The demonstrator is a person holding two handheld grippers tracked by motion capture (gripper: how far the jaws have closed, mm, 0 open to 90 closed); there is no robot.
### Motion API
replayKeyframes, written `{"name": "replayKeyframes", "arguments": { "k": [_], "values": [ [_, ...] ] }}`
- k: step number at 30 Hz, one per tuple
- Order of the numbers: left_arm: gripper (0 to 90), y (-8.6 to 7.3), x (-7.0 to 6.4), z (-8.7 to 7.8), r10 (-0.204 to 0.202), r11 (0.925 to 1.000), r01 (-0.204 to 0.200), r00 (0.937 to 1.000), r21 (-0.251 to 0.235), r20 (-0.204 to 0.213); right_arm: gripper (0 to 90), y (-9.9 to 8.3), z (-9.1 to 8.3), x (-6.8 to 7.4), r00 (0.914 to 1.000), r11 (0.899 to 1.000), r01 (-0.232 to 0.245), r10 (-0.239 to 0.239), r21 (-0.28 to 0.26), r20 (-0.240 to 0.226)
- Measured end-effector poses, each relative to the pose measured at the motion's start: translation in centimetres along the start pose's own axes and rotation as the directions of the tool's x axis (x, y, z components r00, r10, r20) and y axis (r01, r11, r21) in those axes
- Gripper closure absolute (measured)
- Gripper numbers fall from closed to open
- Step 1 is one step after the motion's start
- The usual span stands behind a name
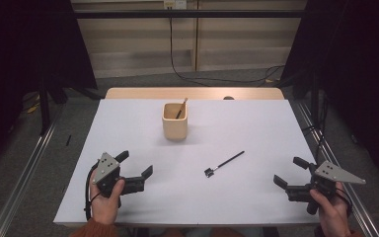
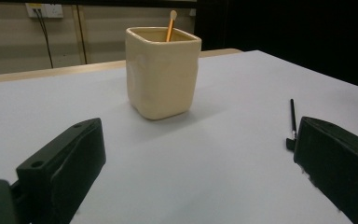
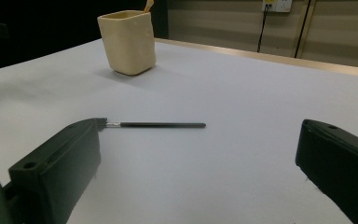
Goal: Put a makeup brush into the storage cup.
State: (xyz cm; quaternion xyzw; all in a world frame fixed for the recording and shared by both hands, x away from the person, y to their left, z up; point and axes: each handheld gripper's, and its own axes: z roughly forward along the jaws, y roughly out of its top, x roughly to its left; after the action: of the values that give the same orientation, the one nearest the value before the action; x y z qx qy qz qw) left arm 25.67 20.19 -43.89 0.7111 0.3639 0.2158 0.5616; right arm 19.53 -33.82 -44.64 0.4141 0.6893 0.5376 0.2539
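Lying flat on surface (image 1: 256, 197): thin black brush (image 1: 225, 163); light, stiff, slippery | grip mid-handle | right gripper (image 1: 287, 174), left gripper (image 1: 138, 164): jaws wide, empty

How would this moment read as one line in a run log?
left gripper: open, idle | right gripper: open, idle | black brush: flat on table | cream cup: upright, holds wooden-handled brush

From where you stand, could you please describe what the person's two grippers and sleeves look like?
Both grippers are black, each with two thick, blocky jaws. The left gripper carries a grey three-cornered plate with small dark holes, and a black cable loops beside the left hand. The right gripper bears a similar grey plate. Rust-orange sleeve cuffs show at both wrists.
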Motion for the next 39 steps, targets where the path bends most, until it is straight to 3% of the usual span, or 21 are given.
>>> {"name": "replayKeyframes", "arguments": {
  "k": [3,5,13,17,26,31,39],
  "values": [
    [2.0,-0.1,0.0,-0.3,-0.020,0.9997,0.020,0.9998,-0.012,-0.001,0.2,0.2,0.0,0.4,0.9989,1.000,0.000,0.000,0.006,-0.046],
    [2.0,-0.1,0.0,-0.7,-0.031,0.9993,0.031,0.9995,-0.022,-0.003,0.1,0.3,0.1,0.5,0.9991,1.000,0.010,-0.010,-0.007,-0.042],
    [1.9,-0.1,-0.5,-1.3,-0.010,0.9997,0.010,0.9997,-0.021,-0.022,0.0,1.2,0.3,0.8,0.9966,0.999,0.015,-0.019,-0.044,-0.080],
    [1.9,-0.1,-0.4,-1.7,-0.001,0.9997,0.000,0.9993,-0.025,-0.037,0.0,2.4,1.5,0.9,0.9949,0.998,0.021,-0.027,-0.065,-0.097],
    [1.9,-0.1,-0.6,-1.6,0.005,0.9996,-0.005,1.0000,-0.028,0.001,0.0,4.7,5.0,0.6,0.9944,0.998,0.045,-0.049,-0.051,-0.094],
    [1.9,-0.1,-0.6,-1.5,0.011,0.9996,-0.011,0.9999,-0.025,0.004,0.0,5.7,5.8,0.2,0.9944,0.996,0.049,-0.056,-0.077,-0.089],
    [1.9,-0.1,-0.5,-1.3,-0.014,0.9994,0.015,0.9997,-0.031,0.018,0.0,7.0,7.8,-0.1,0.9921,0.994,0.067,-0.076,-0.089,-0.100]
  ]
}}
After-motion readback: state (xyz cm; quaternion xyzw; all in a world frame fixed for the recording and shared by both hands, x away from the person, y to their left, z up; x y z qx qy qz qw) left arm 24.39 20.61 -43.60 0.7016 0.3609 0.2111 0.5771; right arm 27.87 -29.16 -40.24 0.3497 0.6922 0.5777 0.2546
